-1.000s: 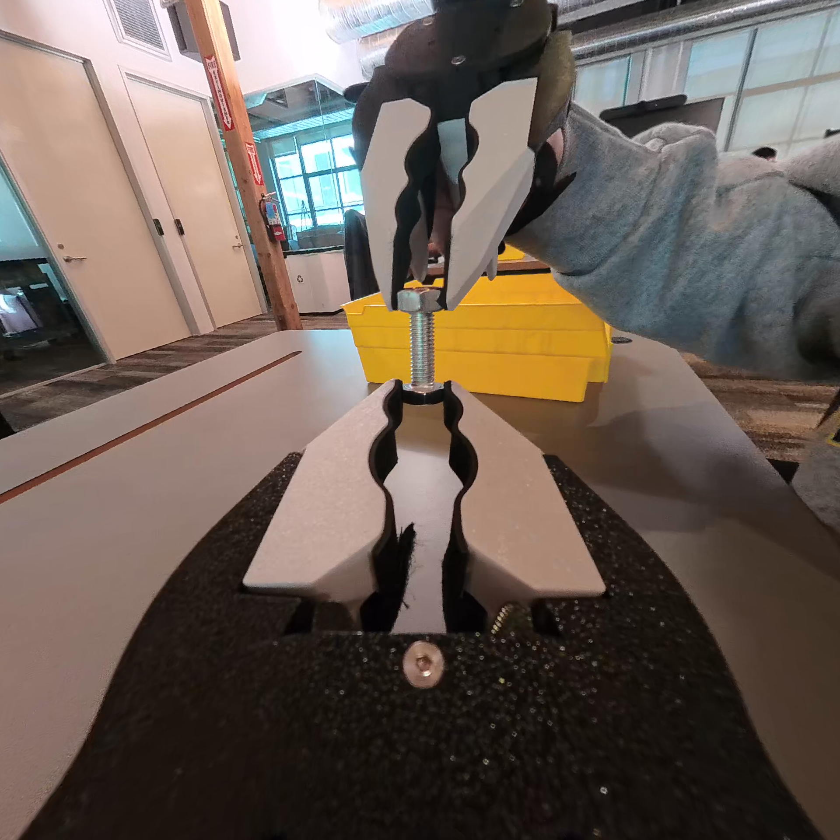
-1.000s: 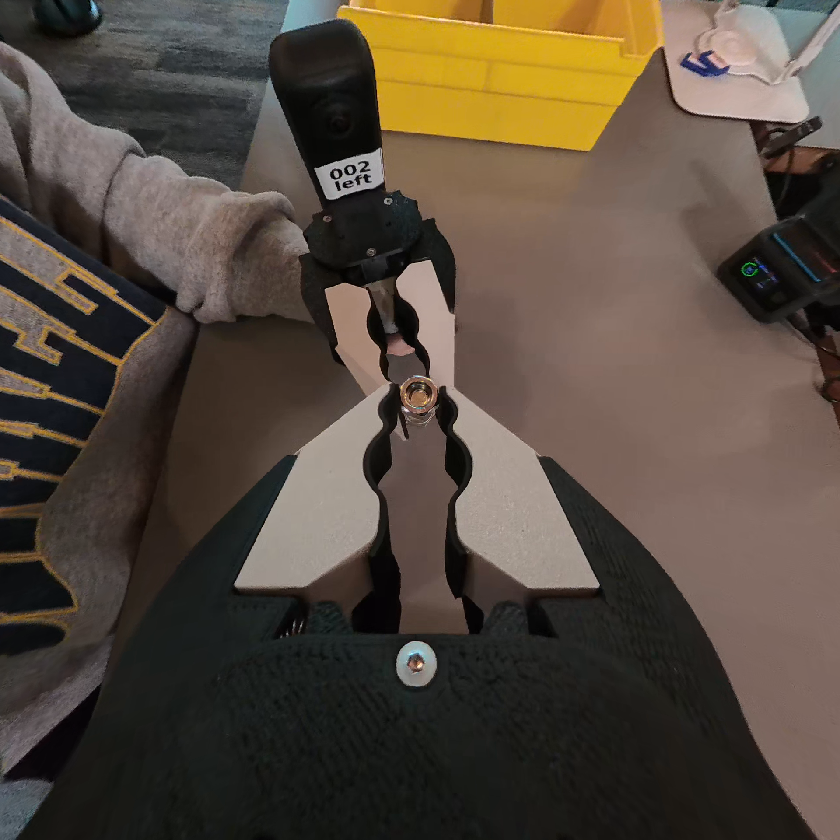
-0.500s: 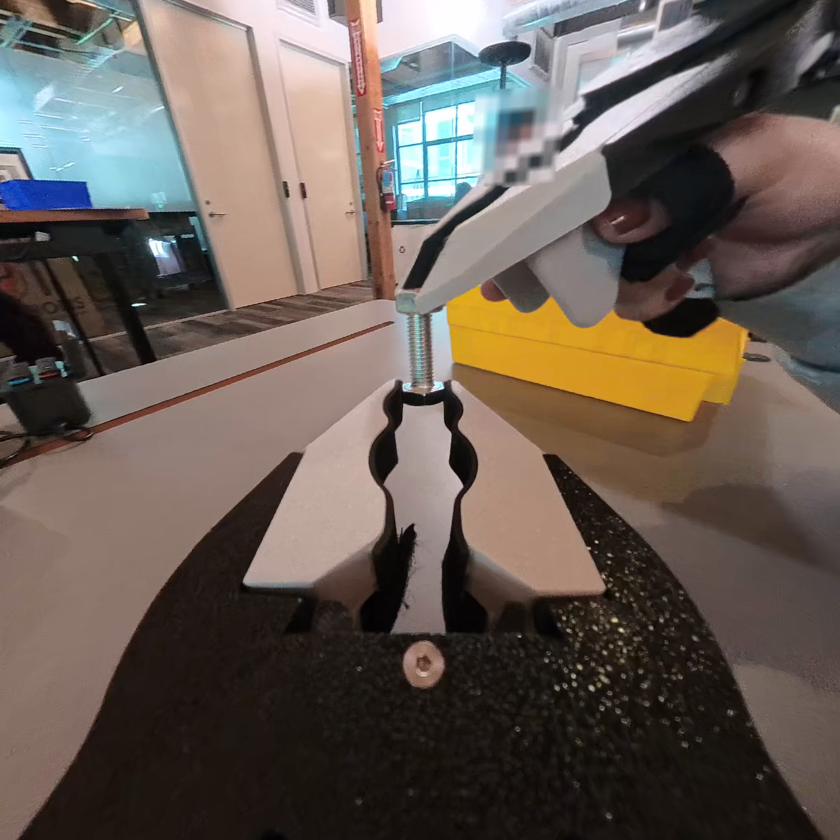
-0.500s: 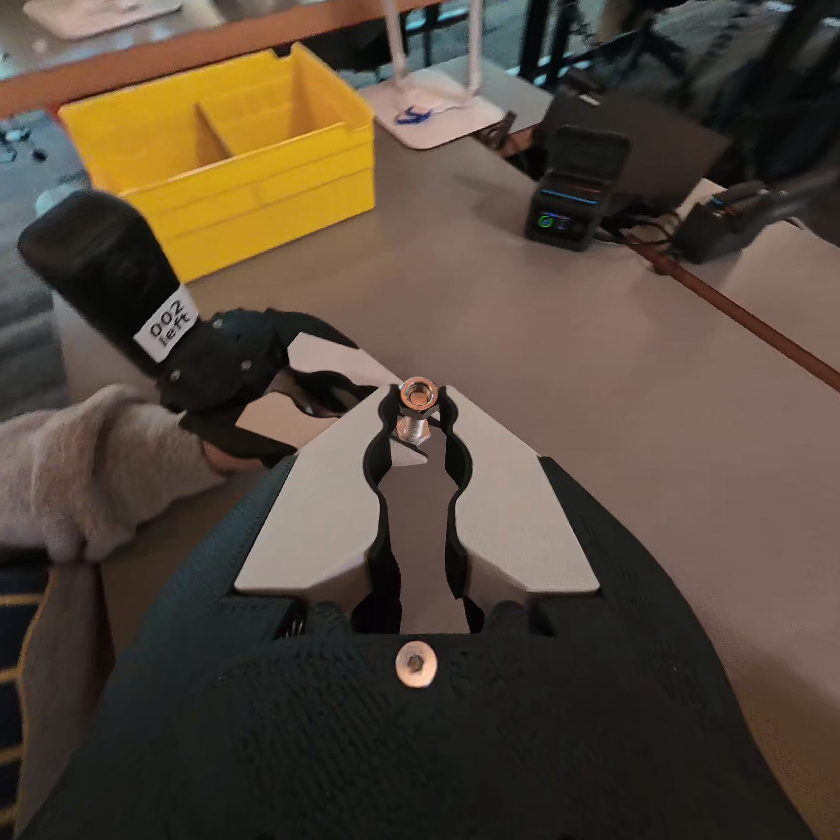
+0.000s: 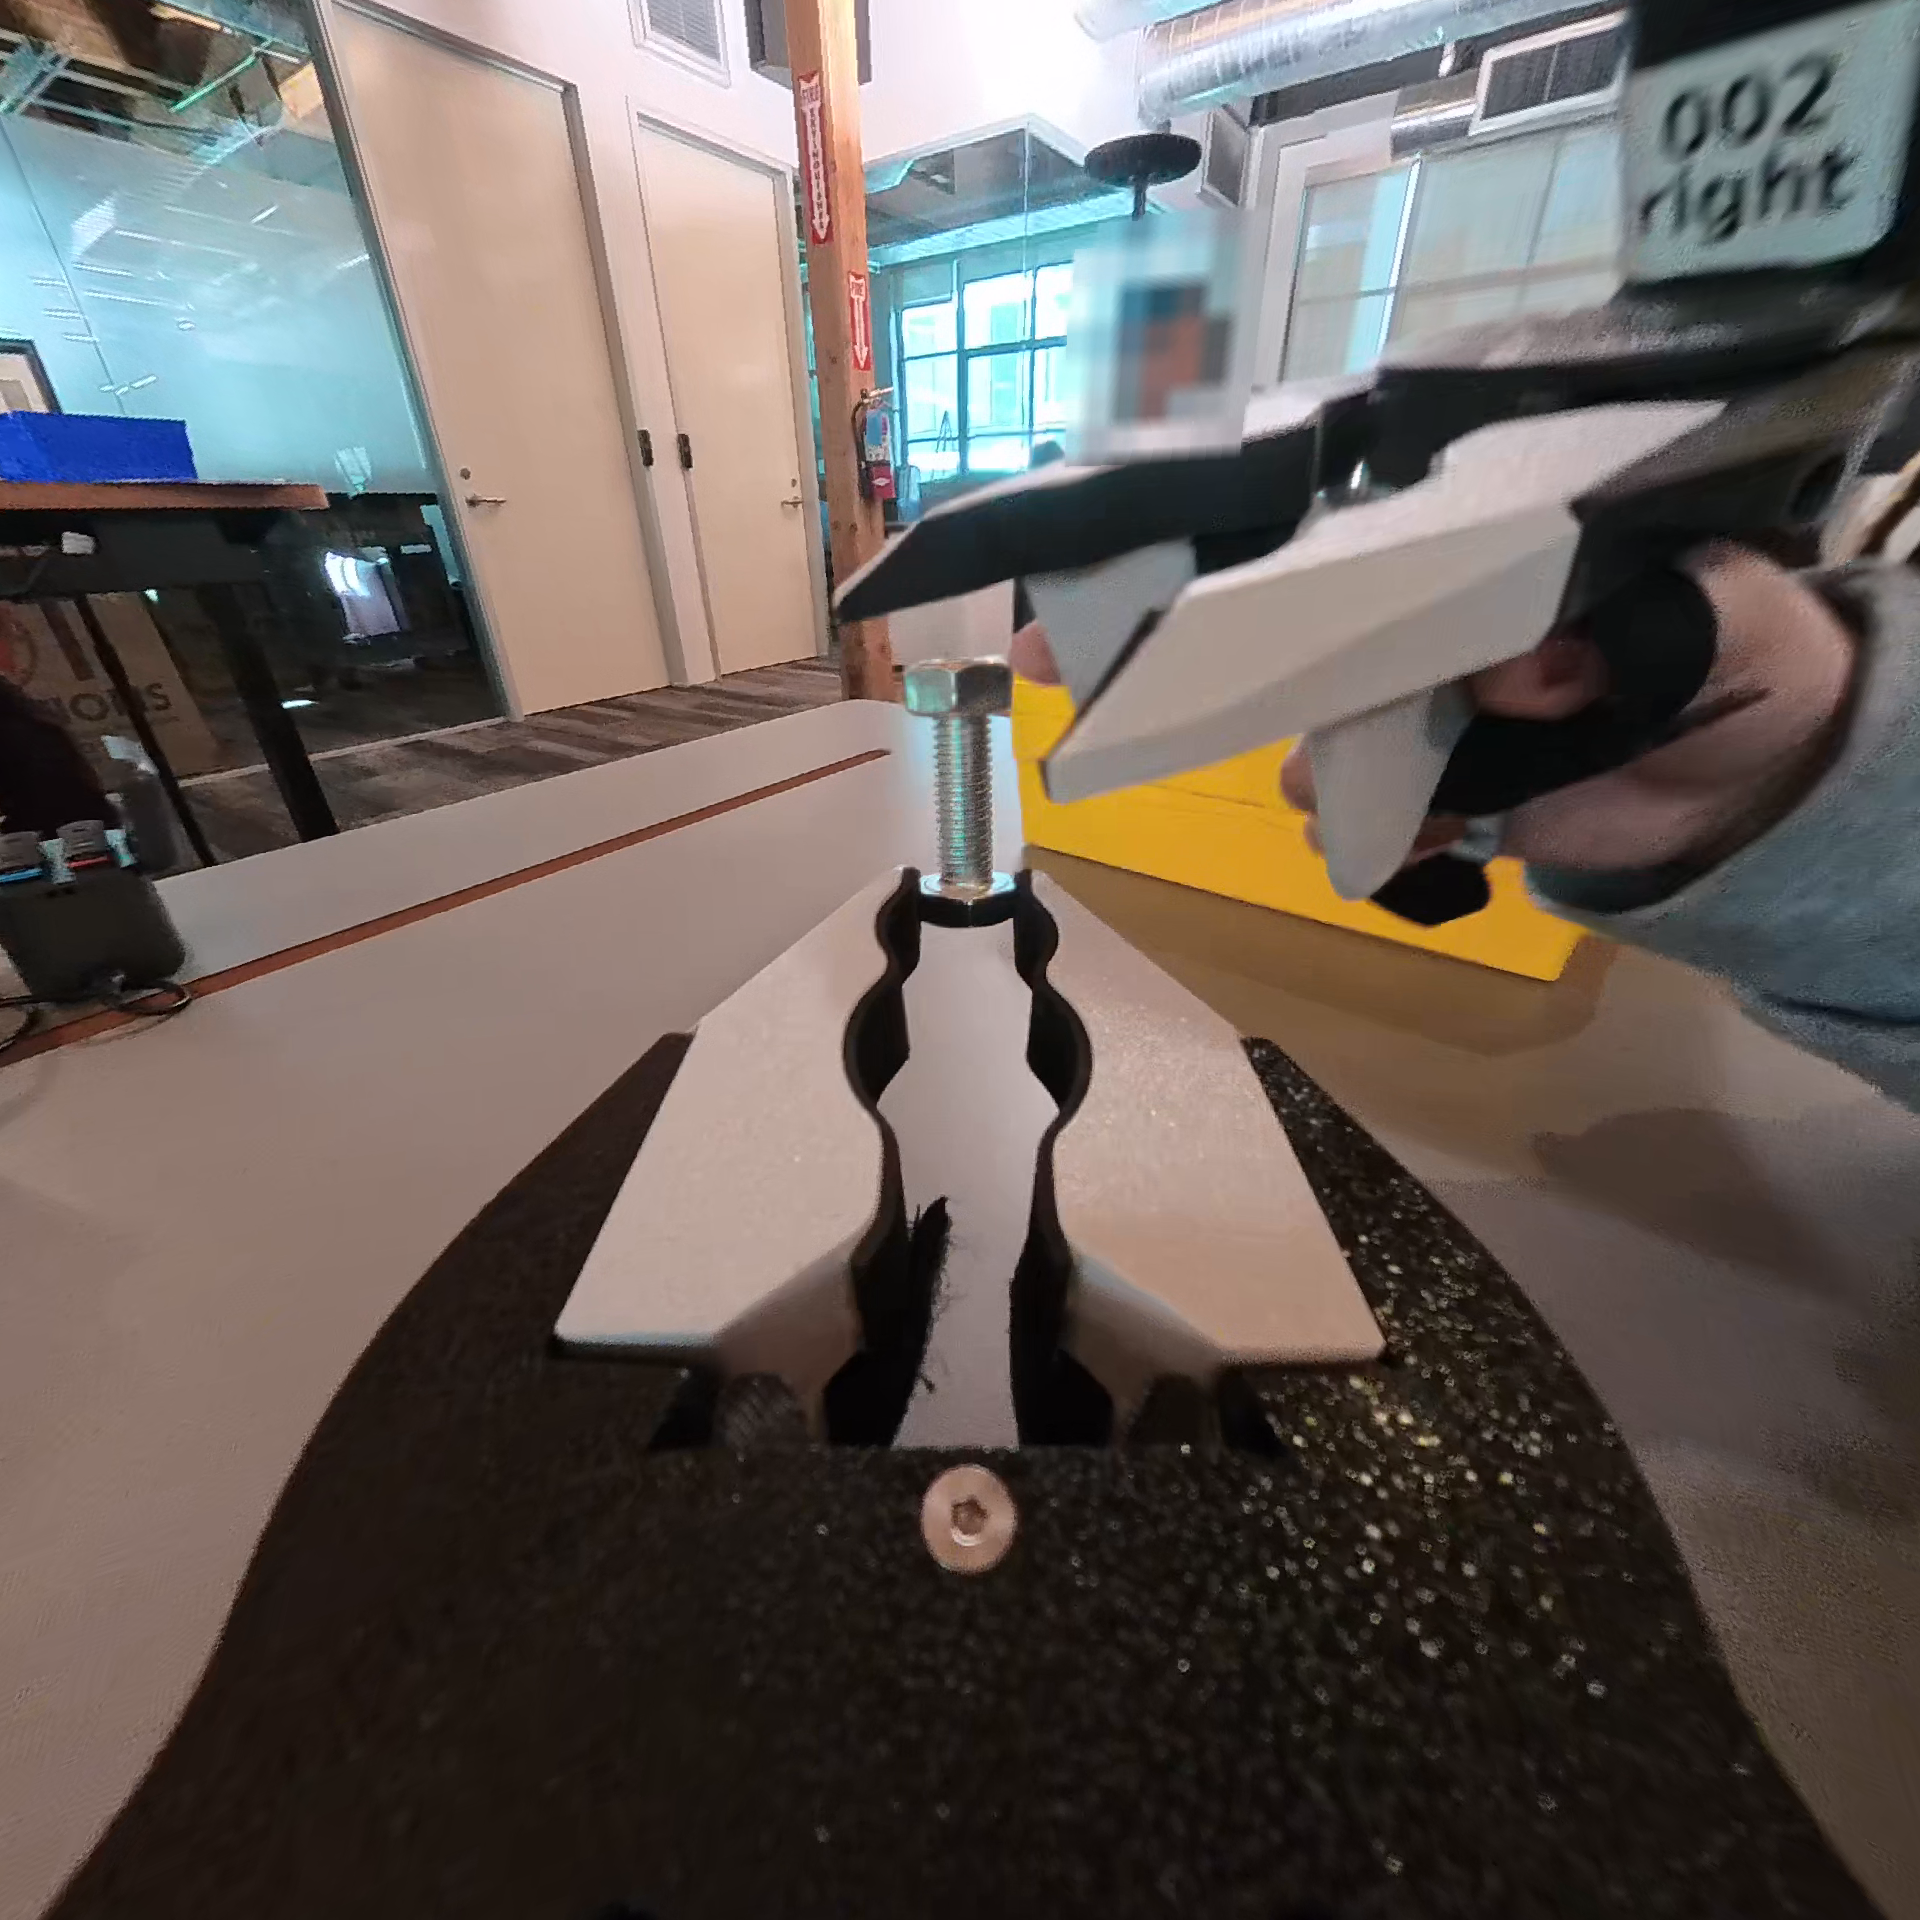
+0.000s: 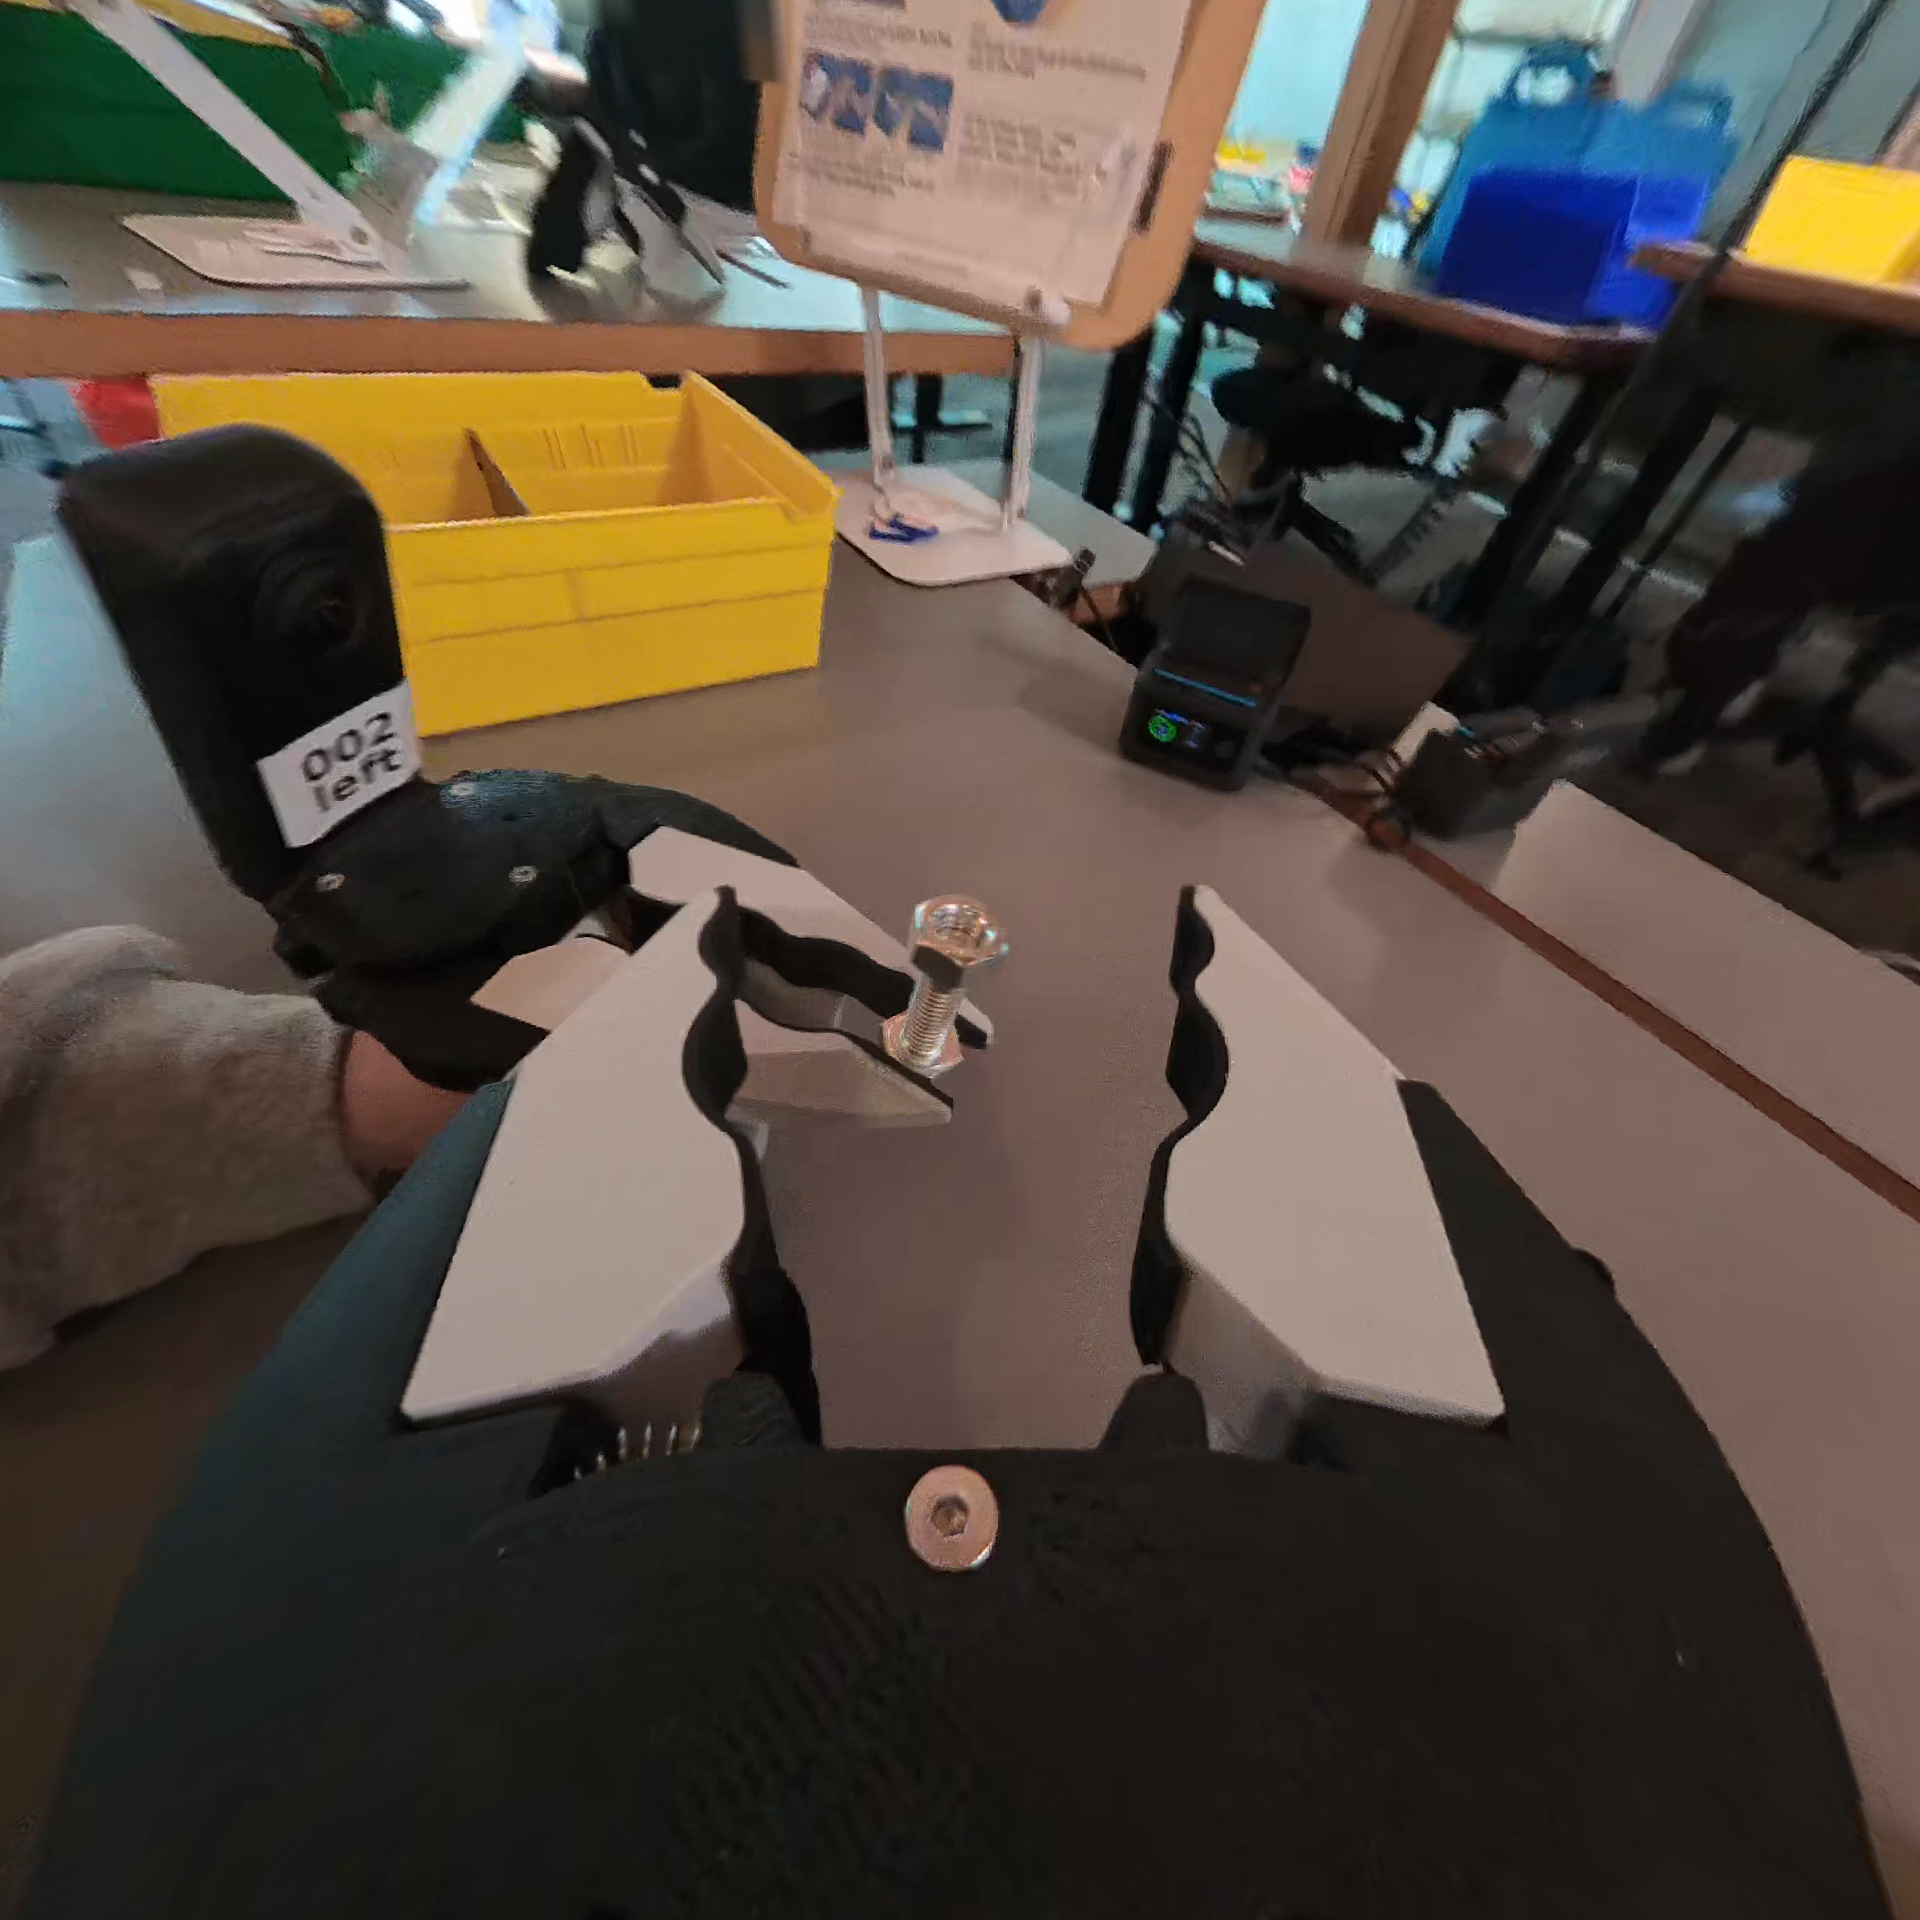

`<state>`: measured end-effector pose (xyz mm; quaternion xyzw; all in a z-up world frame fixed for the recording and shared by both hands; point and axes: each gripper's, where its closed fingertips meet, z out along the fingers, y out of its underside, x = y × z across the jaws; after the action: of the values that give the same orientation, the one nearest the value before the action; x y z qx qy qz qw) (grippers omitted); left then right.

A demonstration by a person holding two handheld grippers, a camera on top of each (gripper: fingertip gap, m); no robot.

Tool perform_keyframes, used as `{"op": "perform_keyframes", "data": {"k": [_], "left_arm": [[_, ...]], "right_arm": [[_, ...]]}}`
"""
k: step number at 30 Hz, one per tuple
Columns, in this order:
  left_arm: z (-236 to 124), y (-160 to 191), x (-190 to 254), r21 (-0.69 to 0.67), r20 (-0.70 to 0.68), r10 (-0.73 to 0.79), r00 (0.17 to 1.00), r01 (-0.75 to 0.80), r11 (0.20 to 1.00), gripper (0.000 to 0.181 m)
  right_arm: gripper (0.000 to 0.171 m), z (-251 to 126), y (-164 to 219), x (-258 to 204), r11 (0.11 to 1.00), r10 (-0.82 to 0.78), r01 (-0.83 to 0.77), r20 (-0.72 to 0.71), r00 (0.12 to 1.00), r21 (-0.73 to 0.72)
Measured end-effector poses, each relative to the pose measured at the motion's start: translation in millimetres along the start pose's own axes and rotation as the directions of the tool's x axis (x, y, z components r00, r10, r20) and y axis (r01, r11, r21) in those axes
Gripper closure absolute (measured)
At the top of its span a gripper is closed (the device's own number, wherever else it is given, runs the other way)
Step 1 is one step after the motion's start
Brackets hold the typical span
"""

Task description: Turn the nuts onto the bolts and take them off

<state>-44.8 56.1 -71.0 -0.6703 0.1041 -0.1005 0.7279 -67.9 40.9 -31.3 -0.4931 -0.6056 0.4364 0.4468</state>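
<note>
The left gripper [image 5: 966,906] pinches the nut [image 5: 966,885] at its fingertips, the bolt [image 5: 961,790] standing upright out of it. The right gripper [image 6: 956,925] hangs spread wide — just beside the bolt's hex head, touching nothing — above the grey table [image 6: 1039,748].

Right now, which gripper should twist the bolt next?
Probably the right gripper: it is open and free near the bolt head. The left gripper is shut on the nut, holding it.
</note>
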Motion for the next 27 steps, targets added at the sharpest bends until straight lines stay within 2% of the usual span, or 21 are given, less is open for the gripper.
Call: {"op": "perform_keyframes", "data": {"k": [4,9,16,22,27], "left_arm": [[0.8,-1.5,7.8,0.011,-0.057,-0.013,0.998,0.013,1.000,0.165],[1.3,-1.2,11.4,0.008,-0.089,-0.024,0.996,0.025,1.000,0.165],[-2.1,-3.5,-0.4,0.027,-0.053,-0.079,0.995,0.081,0.996,0.165],[2.9,0.9,12.0,-0.006,-0.105,-0.055,0.993,0.055,0.998,0.165],[-2.9,-4.4,-3.0,0.033,-0.063,-0.116,0.991,0.118,0.992,0.165]], "right_arm": [[0.086,0.5,-4.7,-19.0,0.987,0.099,-0.119,0.174,0.980,0.106],[0.087,1.3,-4.0,-30.0,0.982,0.091,-0.129,0.255,0.963,0.135],[0.095,-8.3,2.1,-27.6,0.983,0.078,-0.118,0.258,0.963,0.139],[0.095,-3.8,-2.9,-27.7,0.976,0.090,-0.141,0.280,0.956,0.165],[0.100,-11.9,3.8,-23.0,0.978,0.077,-0.123,0.251,0.965,0.170]]}}
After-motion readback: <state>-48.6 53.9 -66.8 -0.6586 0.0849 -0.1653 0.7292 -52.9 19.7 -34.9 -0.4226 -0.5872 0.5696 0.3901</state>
